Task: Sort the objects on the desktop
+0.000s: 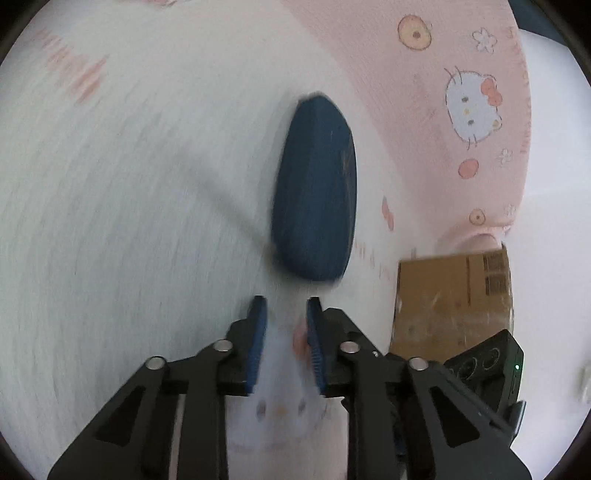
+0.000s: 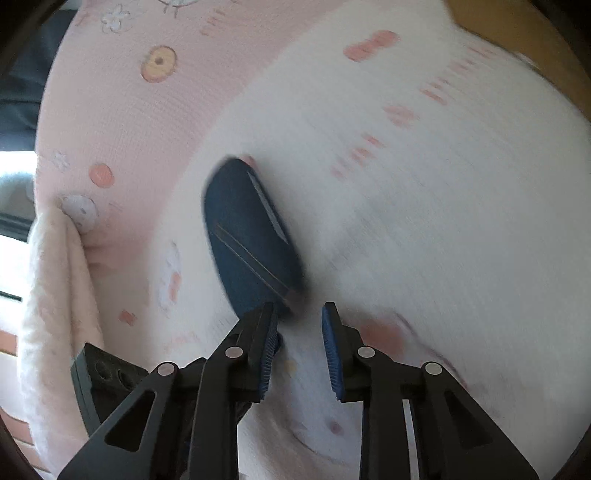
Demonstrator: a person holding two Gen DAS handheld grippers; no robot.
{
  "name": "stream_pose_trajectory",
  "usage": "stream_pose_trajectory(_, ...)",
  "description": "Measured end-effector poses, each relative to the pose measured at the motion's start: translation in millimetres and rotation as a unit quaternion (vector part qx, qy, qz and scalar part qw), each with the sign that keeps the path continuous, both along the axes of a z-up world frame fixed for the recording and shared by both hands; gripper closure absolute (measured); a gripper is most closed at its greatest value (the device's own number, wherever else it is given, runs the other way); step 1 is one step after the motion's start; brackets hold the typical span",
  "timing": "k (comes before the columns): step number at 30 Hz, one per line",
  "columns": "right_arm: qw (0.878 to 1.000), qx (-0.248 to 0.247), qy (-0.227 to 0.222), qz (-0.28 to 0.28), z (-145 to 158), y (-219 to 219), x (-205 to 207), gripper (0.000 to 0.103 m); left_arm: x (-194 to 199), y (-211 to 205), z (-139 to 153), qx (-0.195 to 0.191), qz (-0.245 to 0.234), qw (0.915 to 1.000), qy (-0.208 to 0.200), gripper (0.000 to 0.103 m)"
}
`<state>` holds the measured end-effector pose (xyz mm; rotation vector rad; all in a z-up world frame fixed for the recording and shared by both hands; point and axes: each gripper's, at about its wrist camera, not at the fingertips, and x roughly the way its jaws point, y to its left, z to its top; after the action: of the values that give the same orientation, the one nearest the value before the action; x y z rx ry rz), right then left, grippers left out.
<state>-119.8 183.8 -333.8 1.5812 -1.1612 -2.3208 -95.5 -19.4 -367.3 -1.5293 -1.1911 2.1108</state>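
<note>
A dark blue oval case (image 1: 314, 184) lies on a white cloth with a pink cartoon-printed border (image 1: 424, 92). In the left wrist view it lies just ahead of my left gripper (image 1: 286, 301), which is open by a narrow gap with only cloth showing between its blue pads. In the right wrist view the same case (image 2: 251, 240) lies ahead and to the left. Its near end sits beside the left fingertip (image 2: 271, 314) of my right gripper (image 2: 300, 306), which is also open by a narrow gap with nothing between the pads. Both views are blurred.
A brown cardboard box (image 1: 454, 299) stands to the right of the cloth, with a black device (image 1: 491, 365) in front of it. In the right wrist view a black device (image 2: 99, 373) and a cream towel (image 2: 55, 295) are at the left, and a cardboard edge (image 2: 517, 22) shows at top right.
</note>
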Motion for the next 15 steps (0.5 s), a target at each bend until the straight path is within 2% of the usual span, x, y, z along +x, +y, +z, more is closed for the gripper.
stream_pose_trajectory(2, 1.0, 0.007, 0.007, 0.003, 5, 2, 18, 0.081, 18, 2, 6, -0.009, 0.006, 0.9999, 0.012, 0.082)
stream_pose_trajectory(6, 0.998, 0.041, 0.038, 0.012, 29, 6, 38, 0.081, 33, 2, 17, 0.006, 0.024, 0.9994, 0.026, 0.082)
stream_pose_trajectory(11, 0.996, 0.054, 0.071, 0.016, 57, 5, 38, 0.08, 30, -3, 41, -0.013, 0.041, 0.9971, 0.063, 0.081)
stream_pose_trajectory(15, 0.994, 0.07, 0.081, 0.025, 63, 4, 32, 0.08, 15, -7, 51, -0.04, 0.051, 0.9945, 0.082, 0.079)
